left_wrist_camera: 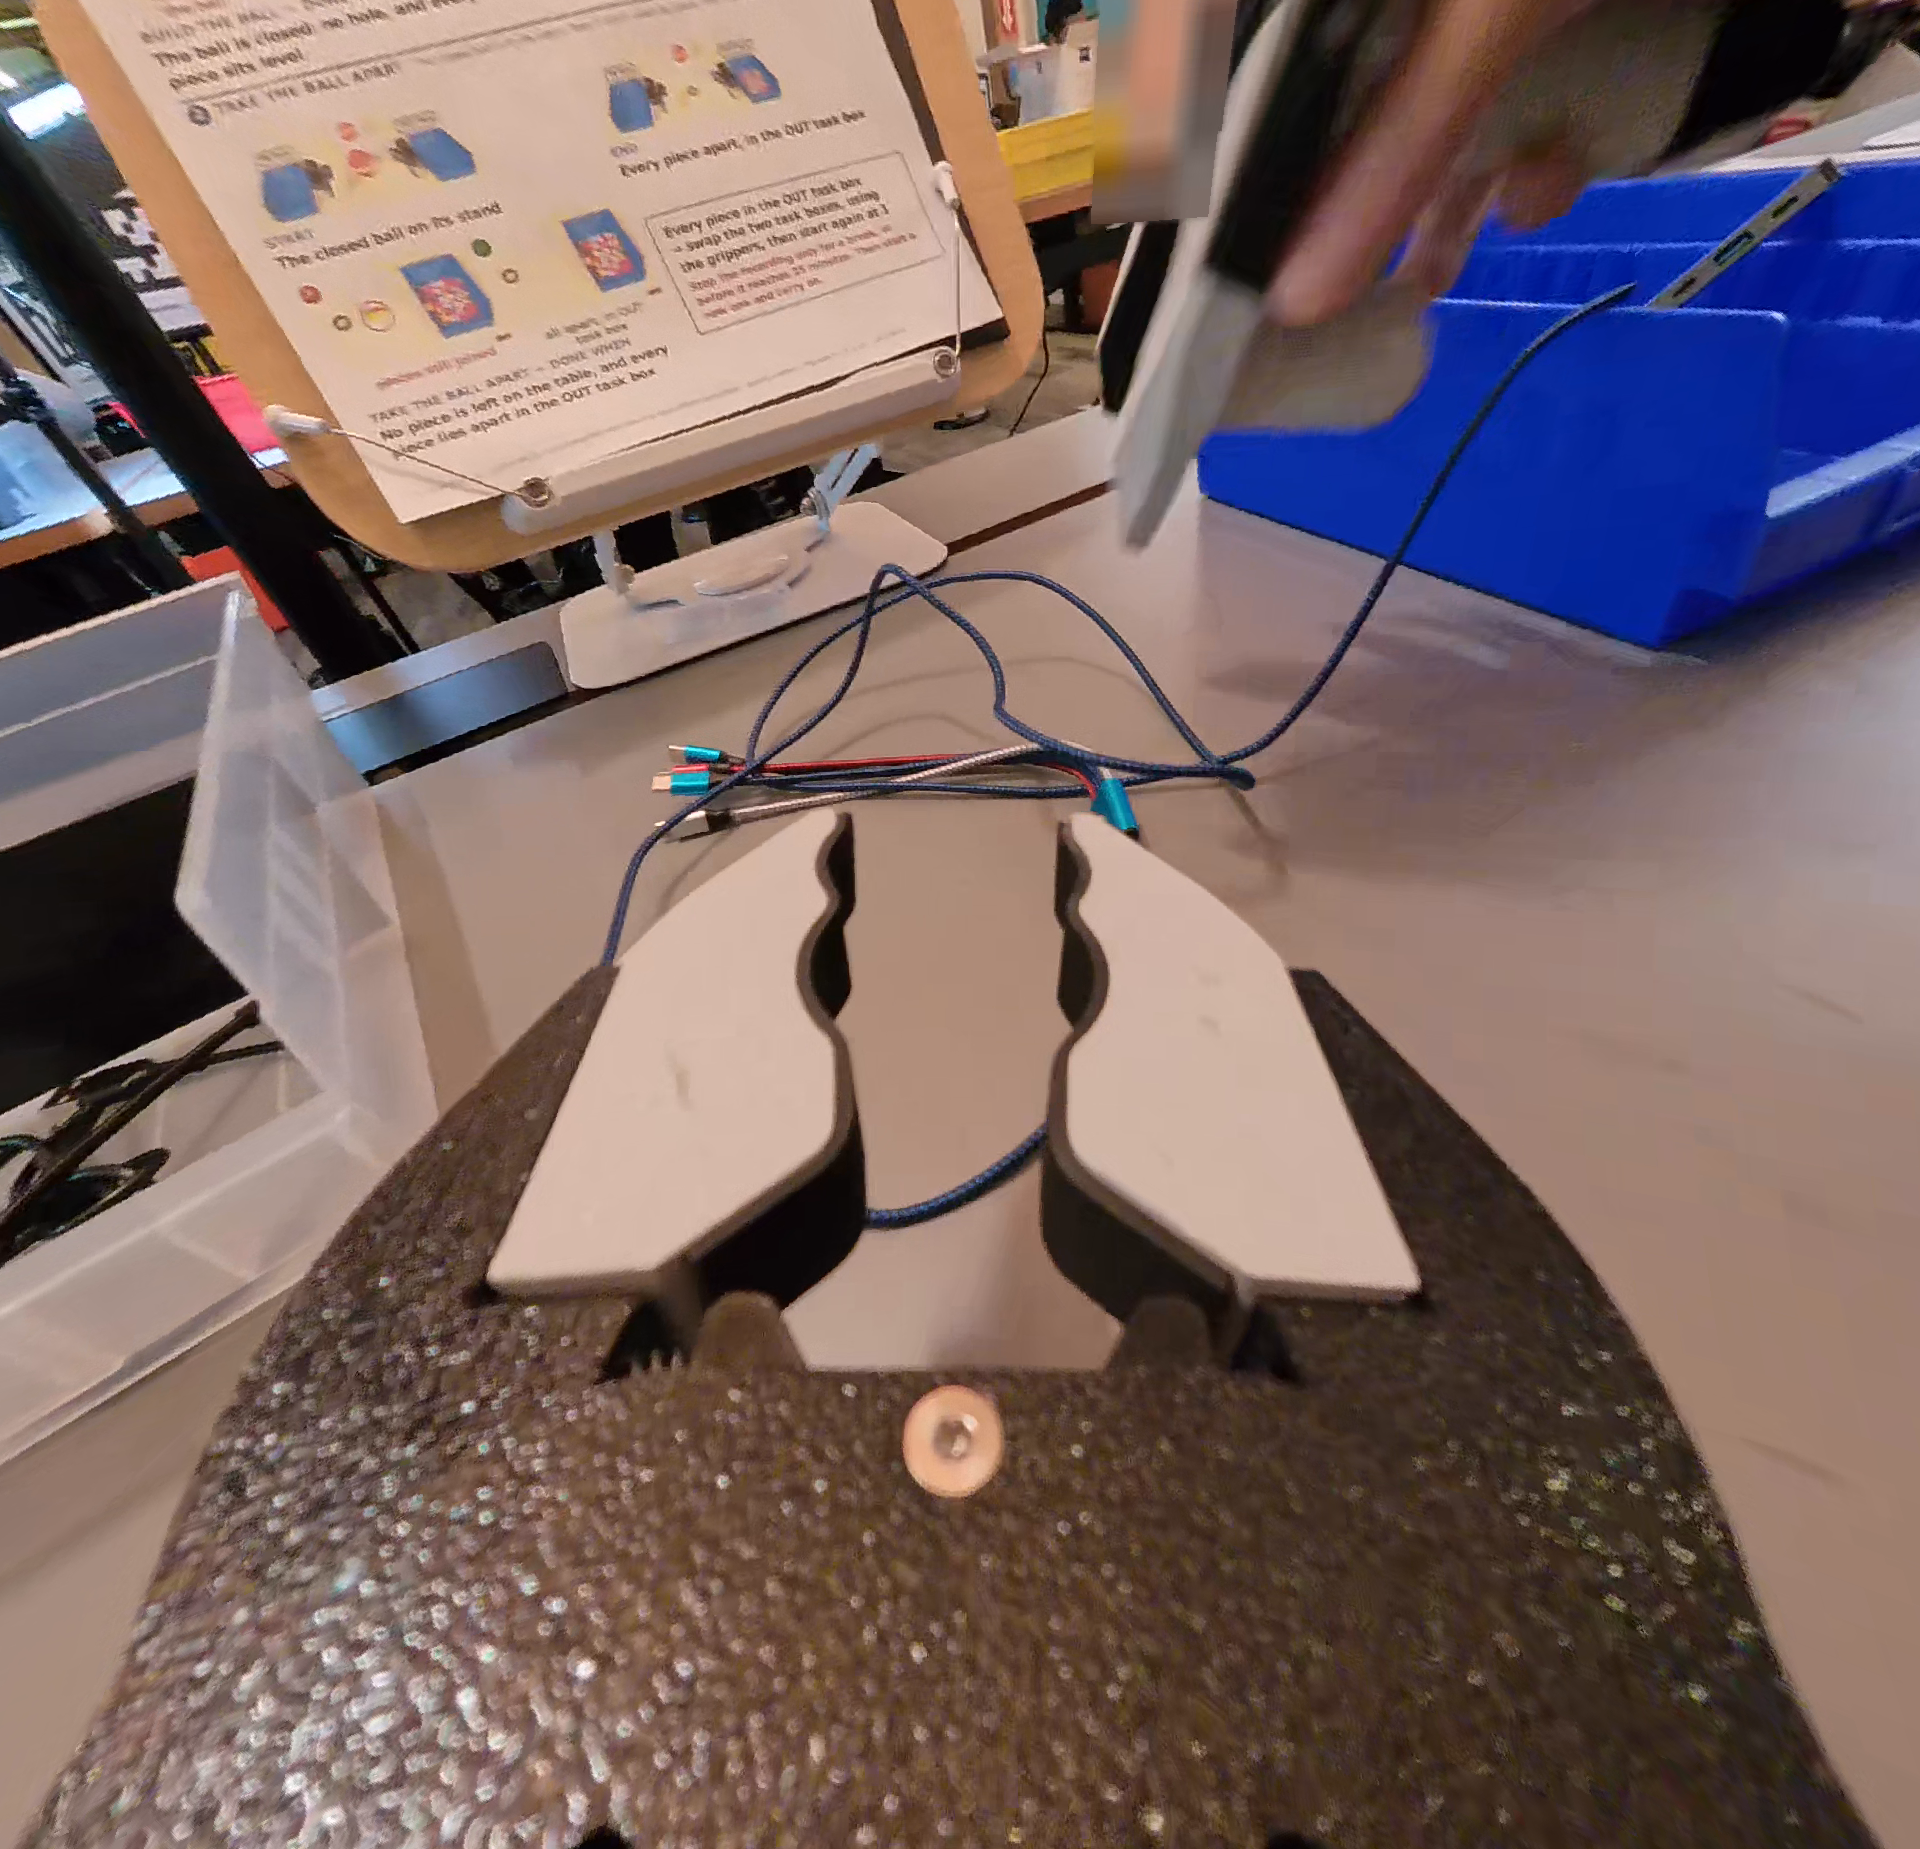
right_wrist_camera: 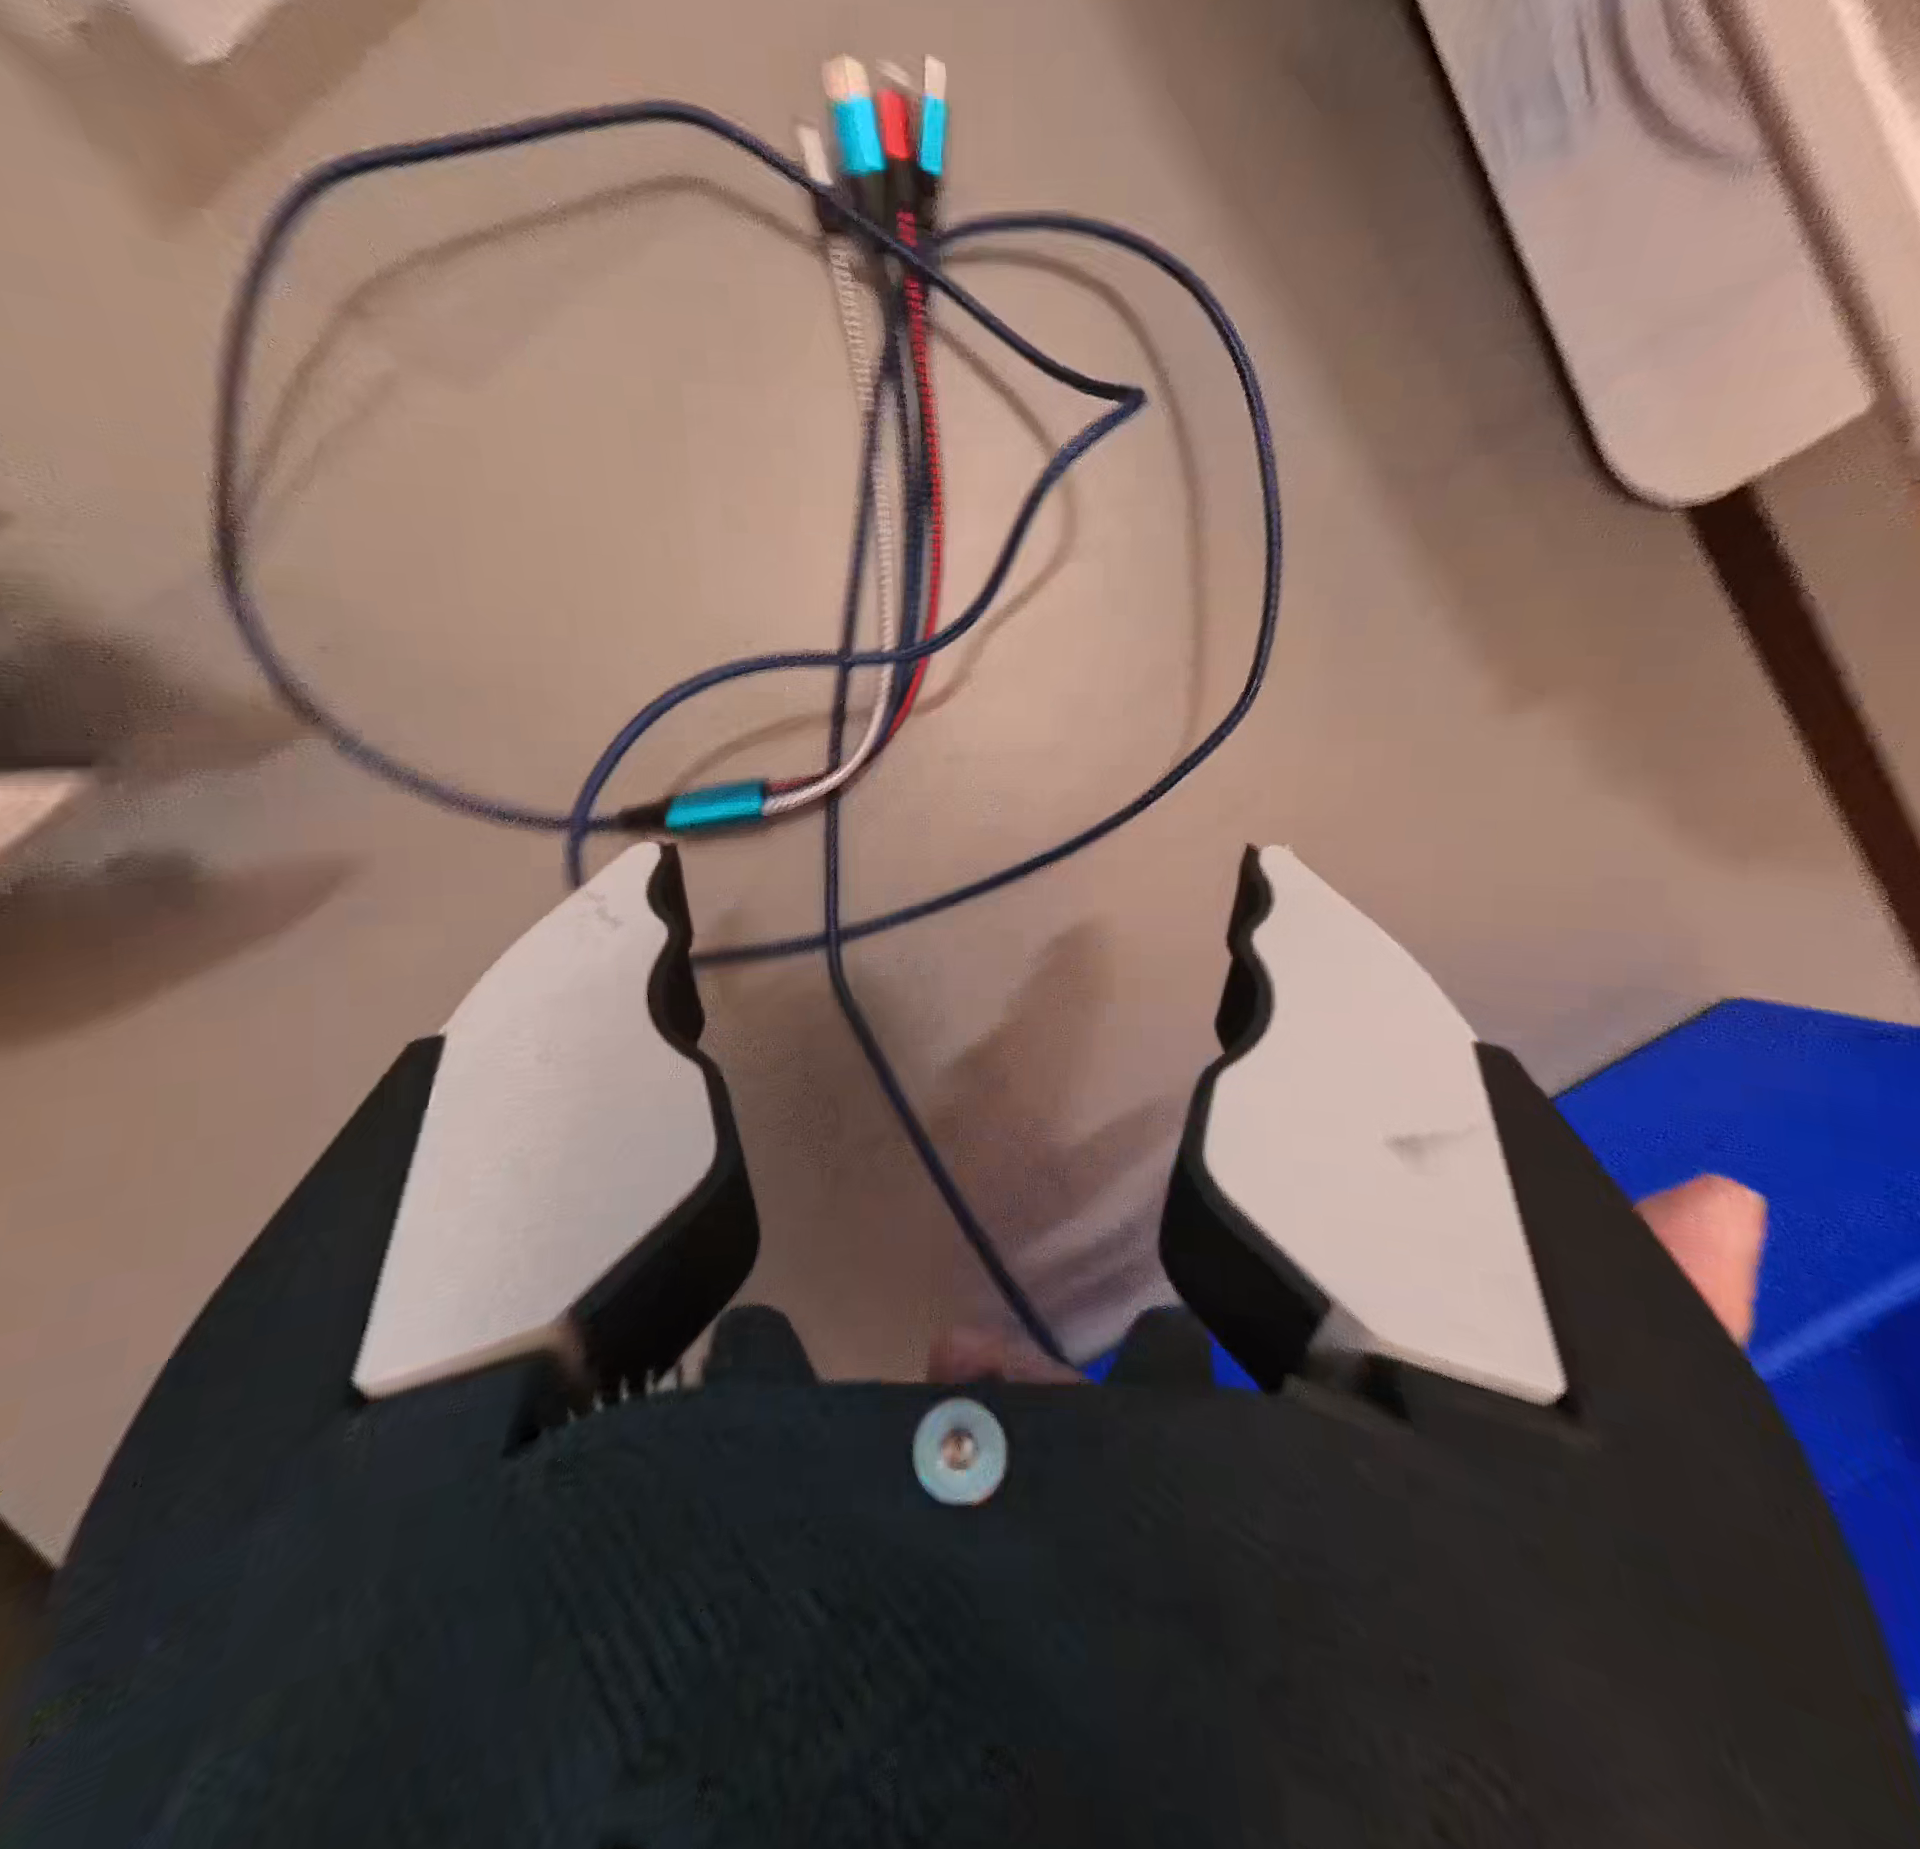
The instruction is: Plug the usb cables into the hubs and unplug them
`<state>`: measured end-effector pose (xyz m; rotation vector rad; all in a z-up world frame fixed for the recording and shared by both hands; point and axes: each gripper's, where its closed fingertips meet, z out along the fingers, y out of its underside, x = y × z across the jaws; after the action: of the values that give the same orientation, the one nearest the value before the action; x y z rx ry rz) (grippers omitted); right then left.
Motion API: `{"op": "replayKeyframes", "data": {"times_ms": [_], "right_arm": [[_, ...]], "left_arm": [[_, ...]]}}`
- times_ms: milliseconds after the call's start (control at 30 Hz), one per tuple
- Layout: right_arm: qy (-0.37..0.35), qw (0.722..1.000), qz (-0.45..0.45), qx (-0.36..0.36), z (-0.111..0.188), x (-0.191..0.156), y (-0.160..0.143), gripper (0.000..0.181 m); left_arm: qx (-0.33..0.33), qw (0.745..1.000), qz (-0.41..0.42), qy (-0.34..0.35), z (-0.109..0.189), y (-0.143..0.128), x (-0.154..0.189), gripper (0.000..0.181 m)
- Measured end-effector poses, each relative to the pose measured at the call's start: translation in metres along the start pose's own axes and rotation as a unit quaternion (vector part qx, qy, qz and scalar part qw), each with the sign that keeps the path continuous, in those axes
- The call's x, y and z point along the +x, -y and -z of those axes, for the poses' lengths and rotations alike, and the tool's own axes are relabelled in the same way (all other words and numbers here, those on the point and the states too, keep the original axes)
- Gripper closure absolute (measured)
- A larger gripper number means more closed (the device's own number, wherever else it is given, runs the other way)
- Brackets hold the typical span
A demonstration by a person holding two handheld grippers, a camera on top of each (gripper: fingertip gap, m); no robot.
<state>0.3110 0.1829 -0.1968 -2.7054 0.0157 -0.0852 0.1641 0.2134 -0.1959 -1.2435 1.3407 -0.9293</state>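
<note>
Braided navy cord (right_wrist_camera: 1262, 511) loops across the pale grey tabletop (left_wrist_camera: 1558, 968) straight ahead of both claws, gathering into a multi-head USB cable whose teal metal splitter sleeve (right_wrist_camera: 717, 808) lies just beyond the fingertips of the right gripper (right_wrist_camera: 956, 854), slightly toward its left finger, long axis crosswise to the fingers. Past the sleeve, red, silver and dark braided branches run directly away from that claw to a bundle of plugs (right_wrist_camera: 883, 137) with teal and red metal shells, their long axes in line with its fingers. The right gripper hangs above the cable, jaws released and spread wide, grasping nothing; a strand of cord passes under its gap. The left gripper (left_wrist_camera: 956, 833) sits low over the table, its jaws parted and empty too, scalloped black pads facing each other, a run of navy cord crossing beneath them; from here the plug bundle (left_wrist_camera: 696, 786) lies just ahead and a little left, pointing leftward. A slim grey USB hub (left_wrist_camera: 1745, 230) rises tilted from the blue plastic bin (left_wrist_camera: 1558, 469), far ahead and right of the left claw, with a dark cord trailing down to the tangle. Judged from both views, the right claw is nearer the sleeve, the left nearer the plugs. Behind stand a paper instruction sheet on a wooden easel (left_wrist_camera: 997, 272) and, left, a clear plastic tub (left_wrist_camera: 156, 1280).
</note>
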Motion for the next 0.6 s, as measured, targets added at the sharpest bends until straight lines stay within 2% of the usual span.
{"op": "replayKeyframes", "data": {"times_ms": [67,167,233,267,367,500,600], "right_arm": [[0.010,0.998,-0.056,-0.027,-0.029,0.010,0.000,0.078],[0.024,0.991,-0.113,-0.066,-0.059,0.022,-0.010,0.081],[0.075,0.987,-0.125,-0.074,-0.070,0.007,-0.009,0.080],[0.101,0.984,-0.125,-0.076,-0.073,-0.003,-0.008,0.073],[0.116,0.981,-0.111,-0.110,-0.083,-0.017,-0.013,0.067],[0.086,0.982,-0.070,-0.151,-0.087,-0.022,-0.018,0.062],[0.028,0.982,-0.012,-0.186,-0.092,-0.017,-0.026,0.072]], "left_arm": [[0.004,1.000,-0.005,-0.002,0.001,0.001,0.001,0.144],[0.004,1.000,-0.015,0.002,0.002,0.001,0.003,0.142],[-0.012,1.000,-0.019,0.006,0.000,-0.003,0.003,0.138],[-0.021,1.000,-0.024,0.000,-0.002,-0.005,0.005,0.135],[-0.036,0.999,-0.037,0.001,-0.004,-0.009,0.008,0.129],[-0.040,0.999,-0.022,0.010,-0.002,-0.010,0.005,0.127],[-0.037,0.999,-0.002,0.019,0.000,-0.009,-0.001,0.127]]}}
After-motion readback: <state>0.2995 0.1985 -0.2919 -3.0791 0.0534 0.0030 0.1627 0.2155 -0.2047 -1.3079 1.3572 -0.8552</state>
